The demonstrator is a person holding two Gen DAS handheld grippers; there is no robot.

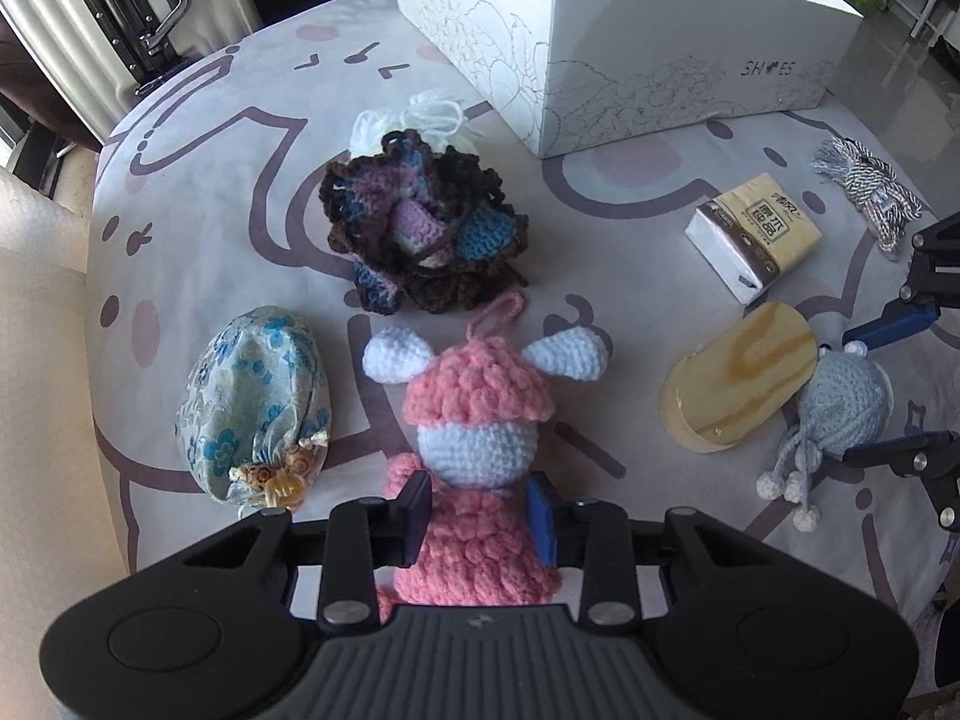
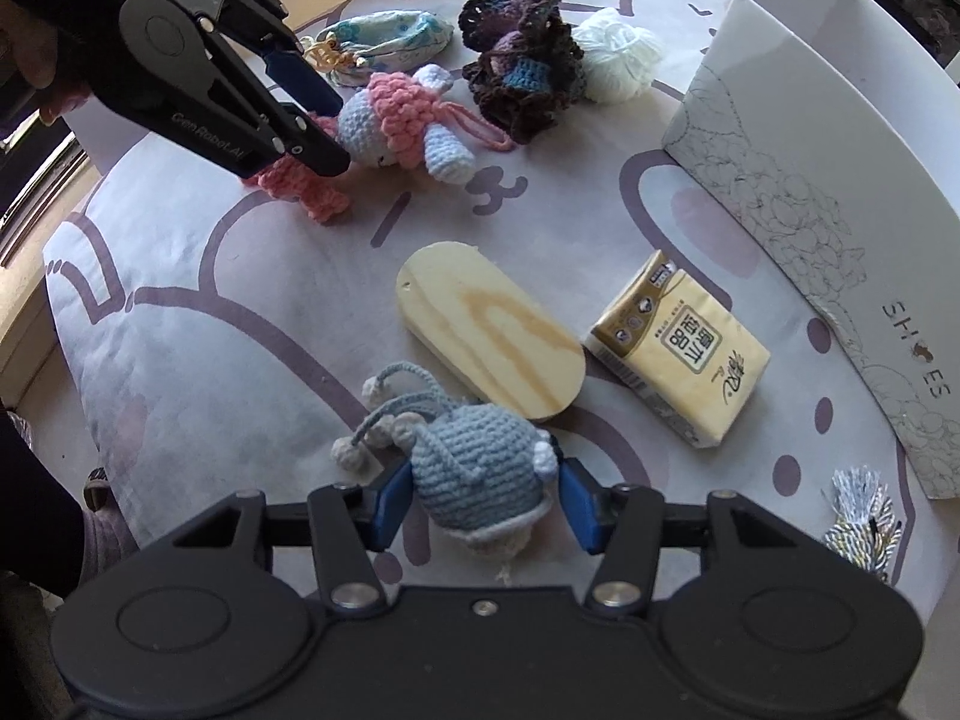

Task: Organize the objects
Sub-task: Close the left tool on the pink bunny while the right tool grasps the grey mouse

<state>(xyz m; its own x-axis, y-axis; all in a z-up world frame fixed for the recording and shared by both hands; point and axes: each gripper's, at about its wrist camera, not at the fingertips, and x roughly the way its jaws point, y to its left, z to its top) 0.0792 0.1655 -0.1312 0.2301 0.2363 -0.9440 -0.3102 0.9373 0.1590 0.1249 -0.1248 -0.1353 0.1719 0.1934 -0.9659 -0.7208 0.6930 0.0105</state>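
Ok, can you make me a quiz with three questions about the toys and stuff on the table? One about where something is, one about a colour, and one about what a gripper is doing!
1. What lies right beside the blue crochet toy?
A. the white box
B. the oval wooden board
C. the flowery pouch

2. What colour is the hat on the doll at the left gripper?
A. pink
B. green
C. black

3. What is the right gripper doing?
A. holding the tissue pack
B. pointing at the ceiling
C. sitting around the blue toy, one finger on each side

Answers:
1. B, the wooden board lies next to the toy.
2. A, the bumpy hat is pink.
3. C, the blue fingers flank the toy; a firm squeeze cannot be confirmed.
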